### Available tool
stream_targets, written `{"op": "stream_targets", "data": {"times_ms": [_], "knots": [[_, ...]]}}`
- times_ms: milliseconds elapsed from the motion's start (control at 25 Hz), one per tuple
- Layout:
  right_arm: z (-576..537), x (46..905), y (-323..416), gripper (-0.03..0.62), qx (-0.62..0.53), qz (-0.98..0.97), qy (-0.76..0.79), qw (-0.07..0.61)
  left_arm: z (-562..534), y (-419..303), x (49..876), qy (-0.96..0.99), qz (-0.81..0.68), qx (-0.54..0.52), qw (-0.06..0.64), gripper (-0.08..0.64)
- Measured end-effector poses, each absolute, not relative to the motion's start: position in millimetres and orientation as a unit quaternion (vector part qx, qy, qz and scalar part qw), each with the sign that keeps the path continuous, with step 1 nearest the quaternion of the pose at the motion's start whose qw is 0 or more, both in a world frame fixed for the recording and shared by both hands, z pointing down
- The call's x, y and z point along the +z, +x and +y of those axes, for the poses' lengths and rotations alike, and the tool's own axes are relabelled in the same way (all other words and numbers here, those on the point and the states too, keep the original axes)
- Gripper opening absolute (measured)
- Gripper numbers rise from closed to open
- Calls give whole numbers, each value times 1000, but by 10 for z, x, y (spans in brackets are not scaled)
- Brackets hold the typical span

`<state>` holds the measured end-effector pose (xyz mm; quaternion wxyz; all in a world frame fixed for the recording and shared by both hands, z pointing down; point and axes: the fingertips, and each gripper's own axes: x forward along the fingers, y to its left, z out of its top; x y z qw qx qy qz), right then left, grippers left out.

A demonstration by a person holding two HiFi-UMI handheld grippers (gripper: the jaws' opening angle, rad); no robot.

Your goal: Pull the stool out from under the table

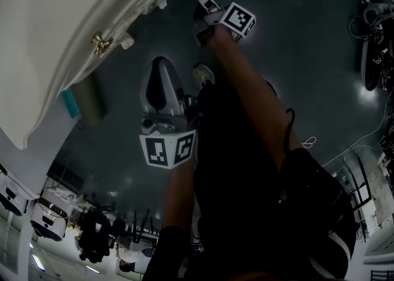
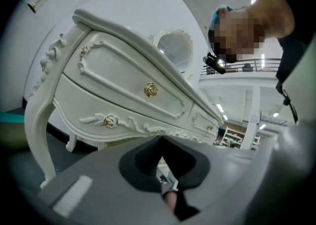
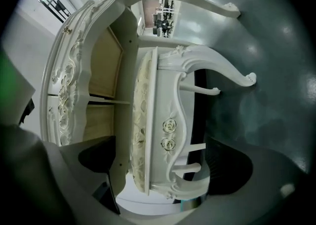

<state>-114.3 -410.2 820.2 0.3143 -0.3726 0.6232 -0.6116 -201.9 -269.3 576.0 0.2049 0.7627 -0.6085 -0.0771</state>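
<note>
1. Under the white carved desk (image 3: 74, 71), the stool (image 3: 165, 135) is standing tucked in. It is filling the middle of the right gripper view, which is rolled onto its side, so the desk is lying toward 9 o'clock and the dark floor (image 3: 276, 100) toward 3 o'clock.
2. The stool's cushioned seat (image 3: 140, 120) is facing 9 o'clock, toward the desk's underside, and its curved legs (image 3: 222, 71) are reaching toward 3 o'clock, down to the floor.
3. The right tongs (image 3: 163, 162) are standing wide apart, with one dark pad (image 3: 96, 156) at 8 o'clock and the other at 4 o'clock. The stool's near end is showing between them, and neither pad is touching it.
4. The left tongs (image 2: 161, 142) are sitting closed together with nothing between them. They are pointing at the desk's drawer front, which is rising at 12 o'clock from their tips.
5. Two gold rose knobs (image 2: 151, 89) are gleaming on the drawer fronts, at 10 to 11 o'clock in the left gripper view.
6. Seen from the head view, the left tongs are hanging at centre. The right tongs are reaching out at 1 o'clock from them, beside the desk's edge.
</note>
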Motion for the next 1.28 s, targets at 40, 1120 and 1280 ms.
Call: {"op": "stream_targets", "data": {"times_ms": [40,1120,1280], "knots": [[-4157,8213,-1161,568,-610,625,-370,318,-2704,-2028,5780,764,-608,-77,203,11],[-4830,8349,-1238,554,-615,600,-360,363,-2769,-2247,5861,744,-630,-77,209,9],[-4745,8417,-1191,546,-625,597,-369,343,-2736,-2262,5845,739,-632,-75,220,9]]}}
